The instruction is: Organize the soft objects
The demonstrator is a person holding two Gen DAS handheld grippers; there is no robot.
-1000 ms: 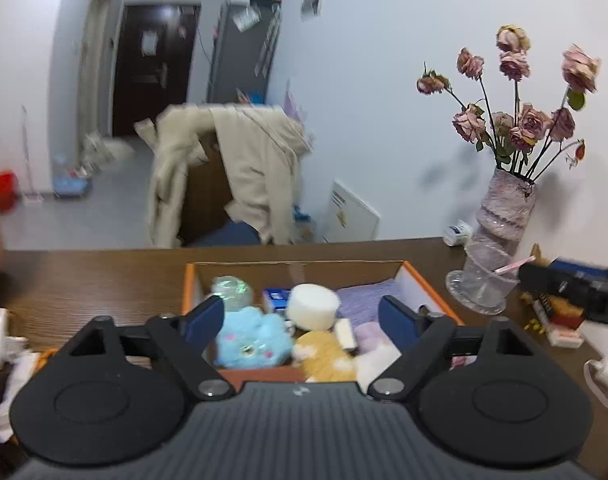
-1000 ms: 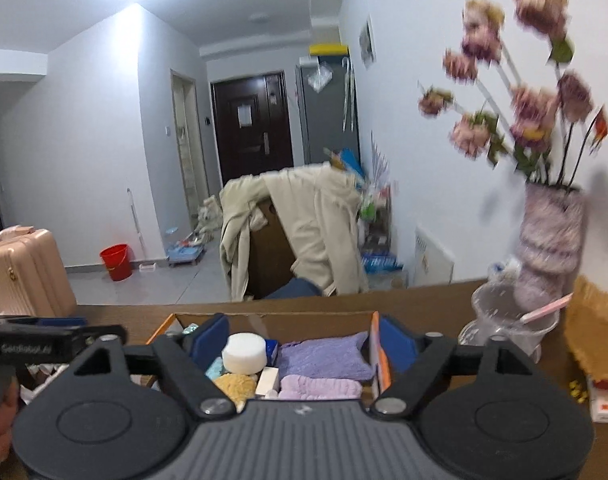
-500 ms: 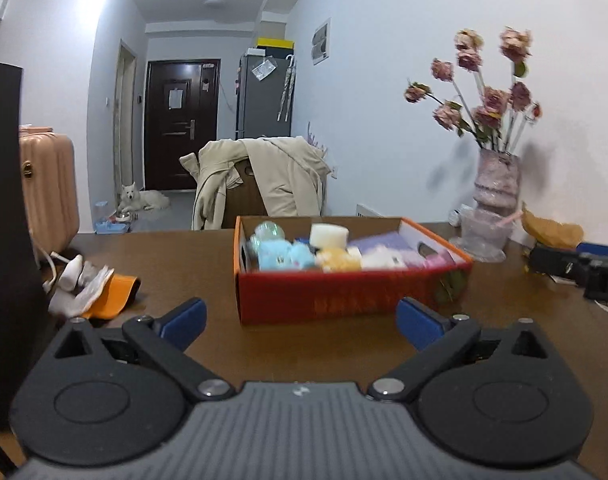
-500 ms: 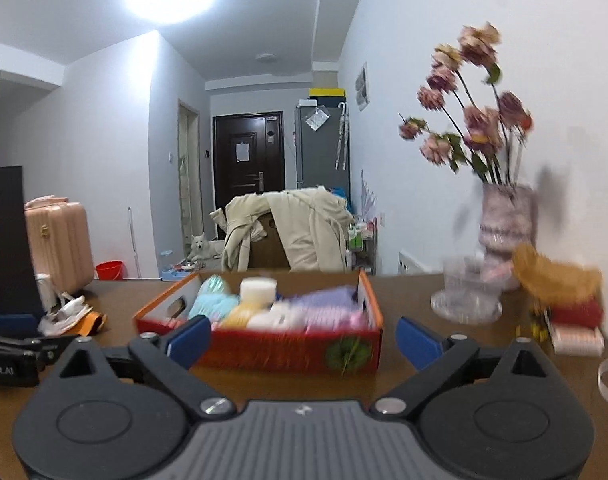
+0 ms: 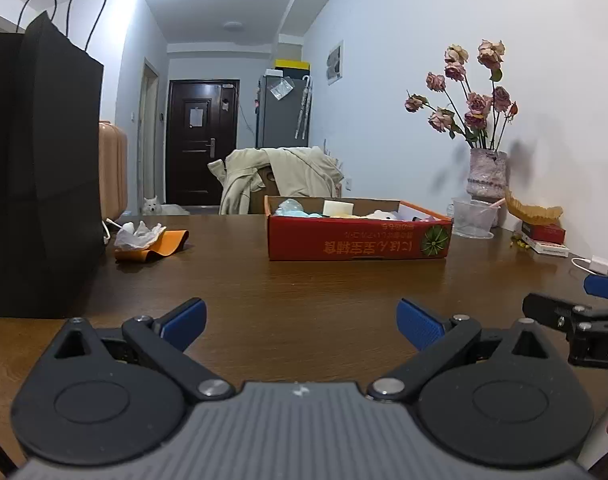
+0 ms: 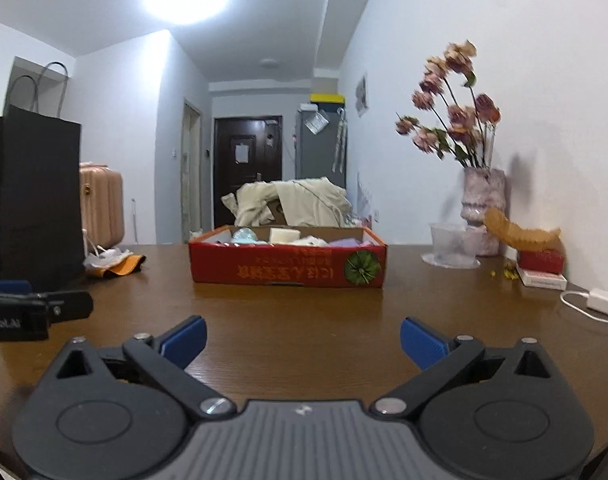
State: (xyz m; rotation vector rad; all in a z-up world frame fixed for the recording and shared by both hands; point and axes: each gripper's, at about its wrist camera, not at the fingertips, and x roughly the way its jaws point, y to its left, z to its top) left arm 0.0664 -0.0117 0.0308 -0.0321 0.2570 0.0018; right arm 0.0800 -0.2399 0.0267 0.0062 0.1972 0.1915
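A red cardboard box [image 5: 358,240] stands on the brown table [image 5: 304,292] and holds several soft objects: a pale blue toy [image 5: 289,207], a cream sponge block [image 5: 338,207] and white and purple pieces. It also shows in the right wrist view [image 6: 287,264]. My left gripper [image 5: 299,322] is open and empty, low over the table, well short of the box. My right gripper [image 6: 301,340] is open and empty, also low and short of the box. Each gripper shows at the edge of the other's view.
A black paper bag [image 5: 35,184] stands at the left. A white cloth on an orange piece [image 5: 149,242] lies beside it. A vase of dried roses [image 5: 486,176], a plastic cup [image 5: 474,218], a red box [image 5: 542,234] and a white charger [image 6: 600,300] sit at the right.
Both grippers have pulled back from above the box and dropped low to the table. The box now stands farther ahead. Both stay open and empty.
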